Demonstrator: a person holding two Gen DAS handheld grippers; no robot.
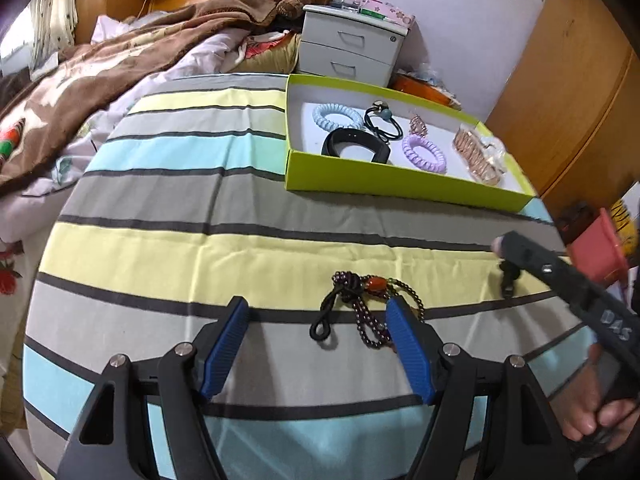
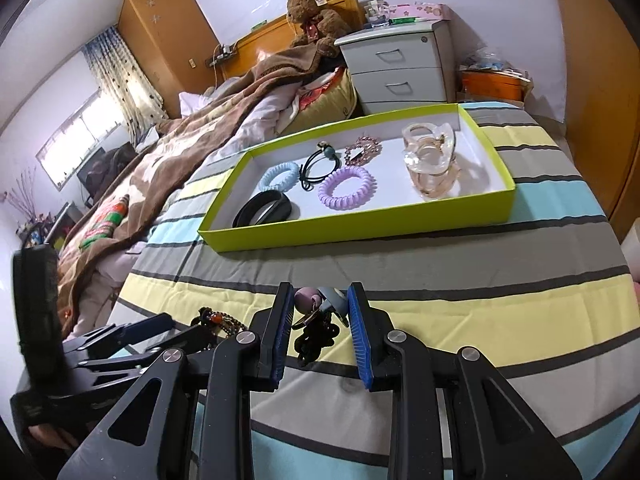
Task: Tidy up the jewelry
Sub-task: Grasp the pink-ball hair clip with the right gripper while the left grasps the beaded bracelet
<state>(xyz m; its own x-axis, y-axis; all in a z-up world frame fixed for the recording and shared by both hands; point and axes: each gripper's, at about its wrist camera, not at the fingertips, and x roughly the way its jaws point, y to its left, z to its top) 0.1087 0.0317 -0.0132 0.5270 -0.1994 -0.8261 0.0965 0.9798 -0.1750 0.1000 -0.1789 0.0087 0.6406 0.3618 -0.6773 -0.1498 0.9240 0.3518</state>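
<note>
A small hair tie [image 2: 318, 316] with a mauve bead, a grey-blue charm and a knot of black elastic sits between the blue fingers [image 2: 283, 322] of the right gripper [image 2: 320, 304], which stand narrow and press on it from both sides, just above a yellow stripe of the bedsheet [image 2: 460, 320]. Beside it, a beaded necklace [image 1: 372, 304] of dark beads with one orange stone and a black cord loop lies on the sheet between the fingers [image 1: 226, 344] of the left gripper [image 1: 316, 312], which stand wide and grip nothing. Further back on the striped sheet rests a lime-green tray [image 2: 360, 232] with a white floor. In it lie a pale blue spiral hair tie [image 2: 278, 174], a lilac spiral hair tie [image 2: 346, 188], a black wristband [image 2: 262, 208], a black elastic with a teal bead [image 2: 320, 168], a rose-gold brooch [image 2: 362, 150] and a clear plastic hair claw [image 2: 430, 160]. A brown blanket [image 2: 180, 152] covers the bed beyond, with a teddy bear [image 2: 316, 12] near a white nightstand [image 2: 400, 68].
</note>
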